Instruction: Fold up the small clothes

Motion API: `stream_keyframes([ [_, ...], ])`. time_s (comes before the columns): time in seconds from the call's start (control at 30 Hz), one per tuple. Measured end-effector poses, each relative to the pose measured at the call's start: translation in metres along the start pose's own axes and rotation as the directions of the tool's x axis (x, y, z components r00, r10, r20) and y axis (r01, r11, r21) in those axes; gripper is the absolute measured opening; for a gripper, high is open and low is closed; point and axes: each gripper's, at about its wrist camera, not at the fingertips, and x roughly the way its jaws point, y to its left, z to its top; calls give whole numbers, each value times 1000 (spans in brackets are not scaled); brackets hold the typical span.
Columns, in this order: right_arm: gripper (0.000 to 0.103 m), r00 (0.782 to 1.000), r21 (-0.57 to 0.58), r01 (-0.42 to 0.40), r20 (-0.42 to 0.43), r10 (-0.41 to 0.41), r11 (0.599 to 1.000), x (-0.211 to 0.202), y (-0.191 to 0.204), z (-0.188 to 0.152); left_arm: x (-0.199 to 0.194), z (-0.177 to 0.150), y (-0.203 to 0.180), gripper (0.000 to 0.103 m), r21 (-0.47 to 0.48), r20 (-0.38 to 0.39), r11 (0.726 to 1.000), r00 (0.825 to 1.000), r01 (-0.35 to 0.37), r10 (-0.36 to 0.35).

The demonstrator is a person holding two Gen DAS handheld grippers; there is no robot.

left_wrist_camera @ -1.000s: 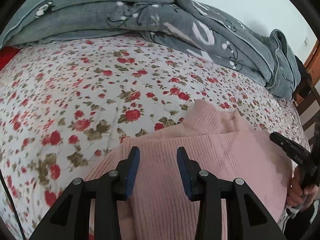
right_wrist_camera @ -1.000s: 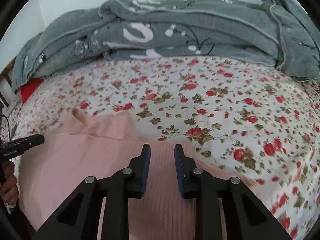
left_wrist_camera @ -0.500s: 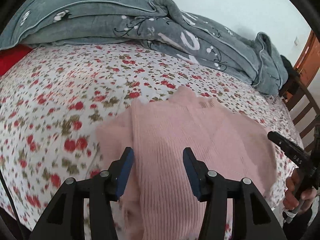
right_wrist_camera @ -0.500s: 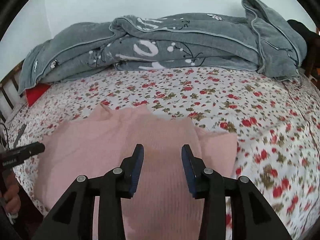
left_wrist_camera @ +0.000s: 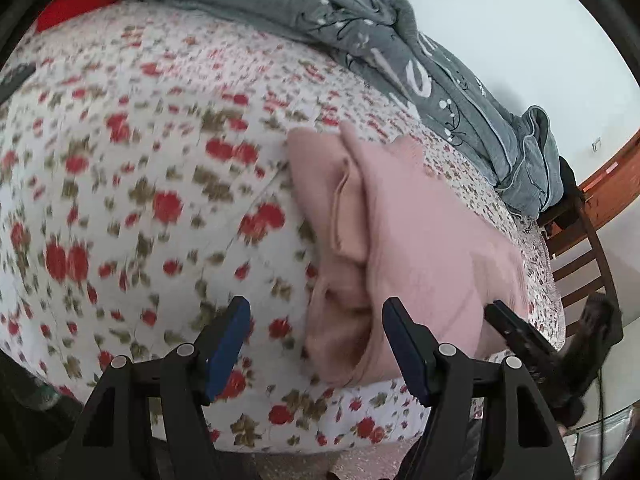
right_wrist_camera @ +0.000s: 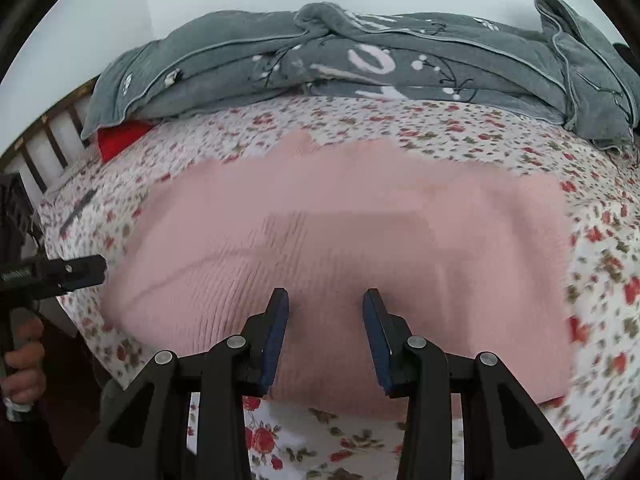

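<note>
A pink ribbed knit sweater (right_wrist_camera: pixel 352 236) lies spread on the flowered bedsheet (right_wrist_camera: pixel 608 264) near the bed's front edge. In the left wrist view the sweater (left_wrist_camera: pixel 420 240) is seen from its left end, with bunched folds there. My left gripper (left_wrist_camera: pixel 316 344) is open and empty, just off the sweater's left edge; it also shows in the right wrist view (right_wrist_camera: pixel 86 268). My right gripper (right_wrist_camera: pixel 326 332) is open and empty over the sweater's front hem; it also shows in the left wrist view (left_wrist_camera: pixel 516 330). Both views are motion-blurred.
A rumpled grey blanket (right_wrist_camera: pixel 360 64) lies along the far side of the bed. A red pillow (right_wrist_camera: pixel 120 136) sits at the far left by a slatted headboard (right_wrist_camera: pixel 48 140). A wooden chair (left_wrist_camera: pixel 580 252) stands beyond the bed's right end.
Both grippers have pulled back toward the bed's front edge and opened wider. The left one has swung left, off the sweater. The sweater lies spread out, its left end bunched.
</note>
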Motion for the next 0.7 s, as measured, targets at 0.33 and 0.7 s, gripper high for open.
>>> stream_keyframes([
  [0.33,40,999,-51,50,22,-49,997,13,4,-13,35,6,-12,67,-6,-48,993,991,122,-122],
  [0.7,40,999,-19,47,23,-46,999,16,2,-13,57,29,-16,67,-60,-58,985,984,165,-168],
])
